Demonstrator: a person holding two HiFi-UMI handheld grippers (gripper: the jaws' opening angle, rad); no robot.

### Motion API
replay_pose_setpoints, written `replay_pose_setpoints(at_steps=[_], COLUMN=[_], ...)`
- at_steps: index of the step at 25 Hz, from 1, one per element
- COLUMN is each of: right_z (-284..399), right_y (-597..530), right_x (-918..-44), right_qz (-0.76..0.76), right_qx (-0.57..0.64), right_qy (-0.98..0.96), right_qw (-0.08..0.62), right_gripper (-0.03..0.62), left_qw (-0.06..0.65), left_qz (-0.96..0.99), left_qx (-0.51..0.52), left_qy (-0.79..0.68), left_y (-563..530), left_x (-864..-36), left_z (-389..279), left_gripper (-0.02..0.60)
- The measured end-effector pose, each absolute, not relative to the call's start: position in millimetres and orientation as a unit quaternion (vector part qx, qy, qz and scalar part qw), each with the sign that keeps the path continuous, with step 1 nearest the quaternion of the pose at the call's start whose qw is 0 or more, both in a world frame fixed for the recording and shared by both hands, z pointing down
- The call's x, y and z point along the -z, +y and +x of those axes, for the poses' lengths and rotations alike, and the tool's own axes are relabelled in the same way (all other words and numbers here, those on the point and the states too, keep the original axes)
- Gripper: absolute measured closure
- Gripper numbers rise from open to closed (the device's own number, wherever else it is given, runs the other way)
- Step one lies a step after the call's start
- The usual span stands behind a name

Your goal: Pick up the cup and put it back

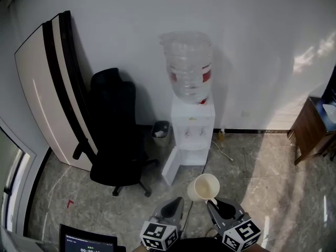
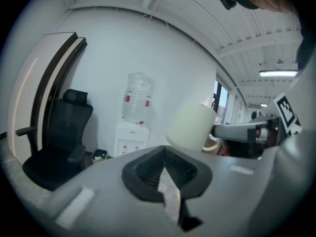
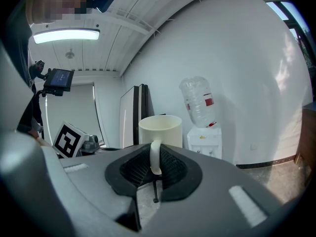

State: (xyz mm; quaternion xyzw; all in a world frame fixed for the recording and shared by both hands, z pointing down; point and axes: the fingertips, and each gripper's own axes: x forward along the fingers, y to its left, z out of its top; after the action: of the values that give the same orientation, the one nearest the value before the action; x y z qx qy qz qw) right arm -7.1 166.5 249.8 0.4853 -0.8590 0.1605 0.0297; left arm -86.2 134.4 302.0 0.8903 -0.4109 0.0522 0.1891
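Already the cup was aloft, its handle clamped in the right gripper; the left gripper sat closed, empty. Putting the cup back remained.

A plain white wall meets a grey marble-patterned floor, with sunlight falling across both on the right. A black office chair stands beside a white water dispenser that carries a clear bottle and has its lower door open. A small bin sits between them. A white panel with black stripes leans against the wall on the left. A brown wooden cabinet stands at the right edge. A long ceiling light glows overhead.
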Motion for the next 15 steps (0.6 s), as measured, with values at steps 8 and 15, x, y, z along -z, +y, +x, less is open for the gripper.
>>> replay_pose_setpoints(at_steps=[8,15], right_z=[-6.8,-3.3], right_y=[167.4,172.1], right_x=[-252.2,-253.6], right_qz=[0.485,0.491], right_qx=[-0.164,-0.155], right_qy=[-0.858,-0.857], right_qw=[0.03,0.028], right_gripper=[0.543,0.543], left_qw=[0.19,0.191], left_qz=[0.89,0.89], left_qx=[-0.055,-0.056], left_qy=[-0.41,-0.411], left_y=[136.7,142.1], left_x=[-303.0,-304.1], left_z=[-85.3,-86.7], left_gripper=[0.578,0.578])
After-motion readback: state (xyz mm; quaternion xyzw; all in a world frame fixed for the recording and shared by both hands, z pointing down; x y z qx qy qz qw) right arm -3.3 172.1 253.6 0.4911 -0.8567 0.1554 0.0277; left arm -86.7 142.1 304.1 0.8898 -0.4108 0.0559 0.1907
